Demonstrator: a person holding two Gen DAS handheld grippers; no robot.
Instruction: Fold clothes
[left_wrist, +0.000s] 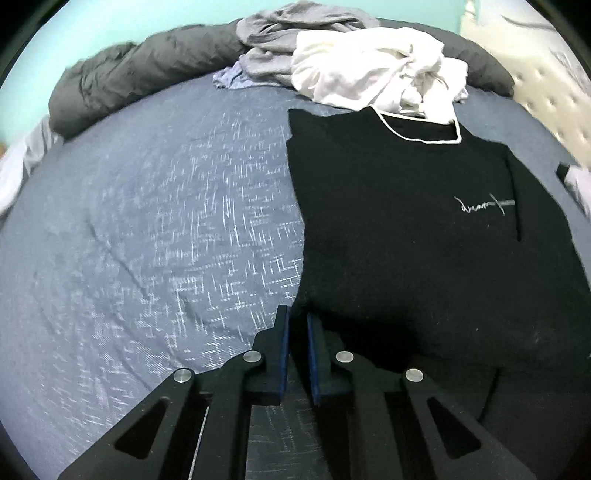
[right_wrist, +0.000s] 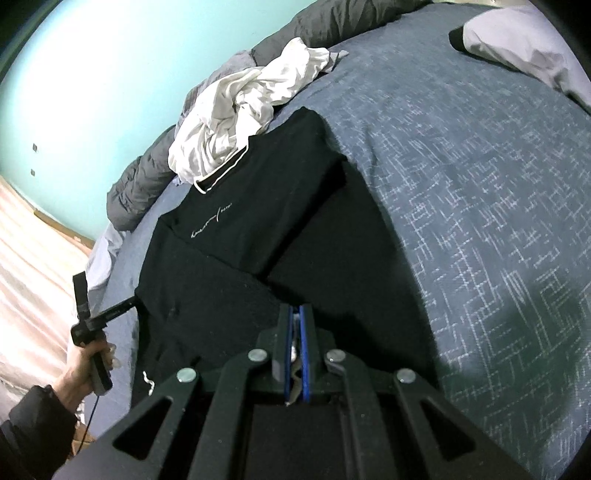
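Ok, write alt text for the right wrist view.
The right gripper is shut on the black T-shirt, which is spread on a blue patterned bedsheet. Crumpled white clothes lie past its collar, and a hand at left holds the other gripper.

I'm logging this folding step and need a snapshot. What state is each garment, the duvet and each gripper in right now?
black shirt: spread on the bed, front up, one side folded over the body
white garment: crumpled, unfolded, touching the shirt's collar
grey garment: crumpled, unfolded
dark duvet: bunched along the far edge
left gripper: slightly open at the shirt's edge
right gripper: shut on the shirt's fabric
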